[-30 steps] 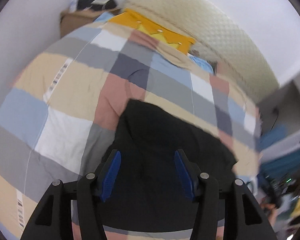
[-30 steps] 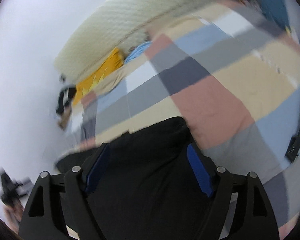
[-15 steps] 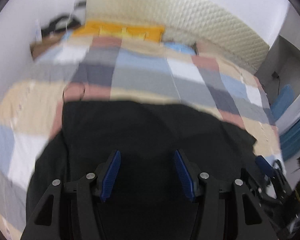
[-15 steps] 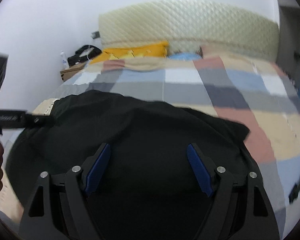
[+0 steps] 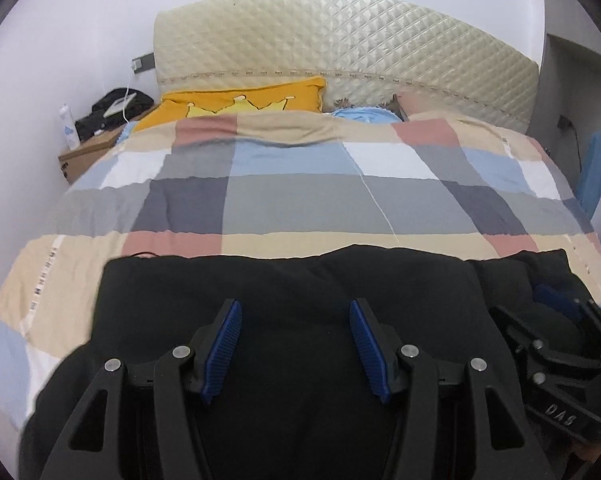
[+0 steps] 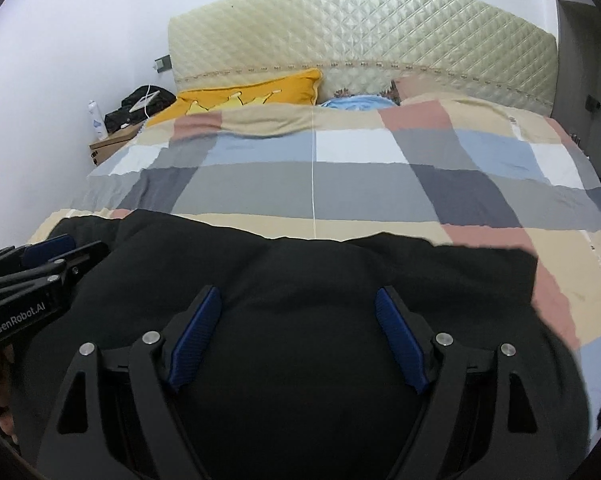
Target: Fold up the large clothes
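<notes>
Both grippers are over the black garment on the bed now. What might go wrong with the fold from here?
1. The black garment already lies bunched at its far edge and right side; folding now may trap those wrinkles.
2. The left gripper and right gripper are close together, so they might collide.
3. The checked quilt lies directly beneath; open fingers pressing down could pinch it along with the garment.

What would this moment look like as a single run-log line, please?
garment: black garment spread on checked bedspread | left gripper: open above it | right gripper: open above it
</notes>
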`<action>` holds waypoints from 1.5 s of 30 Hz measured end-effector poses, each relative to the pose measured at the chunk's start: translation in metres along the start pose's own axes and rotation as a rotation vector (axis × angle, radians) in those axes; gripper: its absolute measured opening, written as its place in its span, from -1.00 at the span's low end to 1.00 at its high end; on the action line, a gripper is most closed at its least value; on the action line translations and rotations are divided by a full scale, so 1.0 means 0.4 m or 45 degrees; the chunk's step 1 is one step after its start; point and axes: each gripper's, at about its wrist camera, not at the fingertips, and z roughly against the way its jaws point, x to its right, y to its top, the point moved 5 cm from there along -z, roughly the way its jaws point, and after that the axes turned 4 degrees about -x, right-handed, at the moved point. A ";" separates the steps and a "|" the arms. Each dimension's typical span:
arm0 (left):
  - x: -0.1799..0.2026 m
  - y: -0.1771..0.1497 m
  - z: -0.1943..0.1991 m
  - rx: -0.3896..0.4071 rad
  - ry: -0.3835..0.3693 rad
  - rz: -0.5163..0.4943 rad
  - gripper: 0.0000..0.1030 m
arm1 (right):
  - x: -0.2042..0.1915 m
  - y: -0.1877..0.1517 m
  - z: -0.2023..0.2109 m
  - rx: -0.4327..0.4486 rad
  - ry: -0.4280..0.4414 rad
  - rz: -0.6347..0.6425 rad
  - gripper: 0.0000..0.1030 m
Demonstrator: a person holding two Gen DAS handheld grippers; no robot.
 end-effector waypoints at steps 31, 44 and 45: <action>-0.014 -0.035 -0.109 0.026 0.005 -0.006 0.11 | -0.027 -0.009 -0.095 0.016 0.043 0.026 0.59; -0.228 -0.079 0.039 0.087 0.120 0.009 0.42 | 0.154 -0.025 0.021 0.007 0.097 -0.113 0.59; -0.234 -0.091 0.024 0.069 0.133 0.012 0.42 | 0.162 -0.036 0.016 -0.003 0.106 -0.119 0.59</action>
